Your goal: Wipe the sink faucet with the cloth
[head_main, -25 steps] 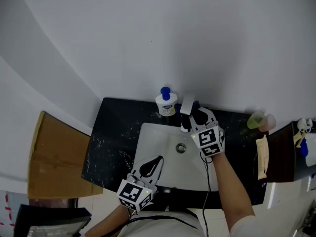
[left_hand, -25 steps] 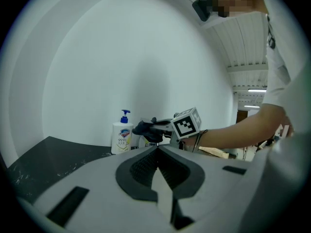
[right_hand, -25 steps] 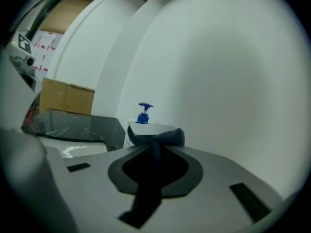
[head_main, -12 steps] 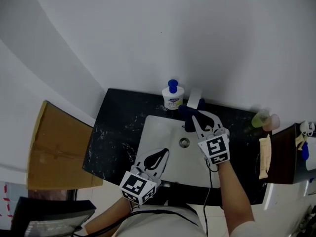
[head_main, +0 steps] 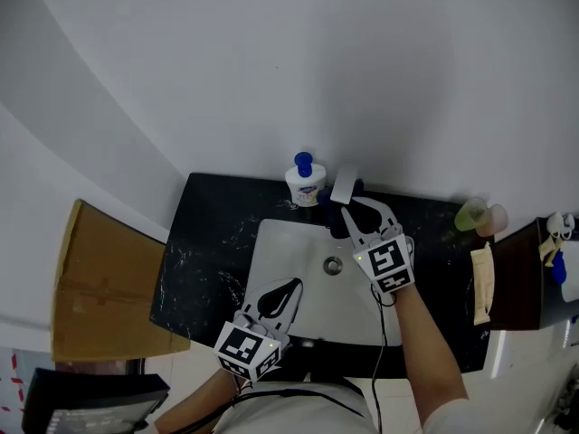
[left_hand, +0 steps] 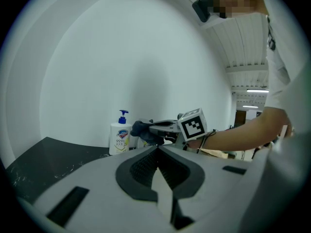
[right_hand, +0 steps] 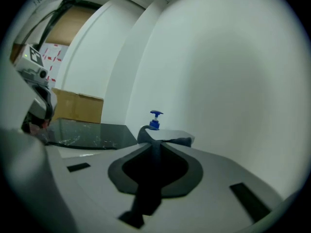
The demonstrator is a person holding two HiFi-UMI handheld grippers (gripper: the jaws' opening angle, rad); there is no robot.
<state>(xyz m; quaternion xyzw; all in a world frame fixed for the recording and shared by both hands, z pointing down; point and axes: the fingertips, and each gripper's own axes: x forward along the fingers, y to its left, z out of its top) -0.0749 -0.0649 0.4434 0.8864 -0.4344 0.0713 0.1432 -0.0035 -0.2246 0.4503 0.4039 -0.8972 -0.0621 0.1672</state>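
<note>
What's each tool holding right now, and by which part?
Right tool pinches the dark cloth by a bunched fold at its jaw tips, against the faucet. Left tool is shut, empty.

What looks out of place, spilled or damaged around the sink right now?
Nothing stands out. The soap bottle stands upright behind the sink, the right gripper is shut on the dark cloth at the faucet, and the left gripper hangs shut and empty over the sink. No spill shows.

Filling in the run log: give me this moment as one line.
right gripper: jaws shut on cloth, held at faucet | left gripper: jaws shut, empty, above sink | soap bottle: beside faucet
</note>
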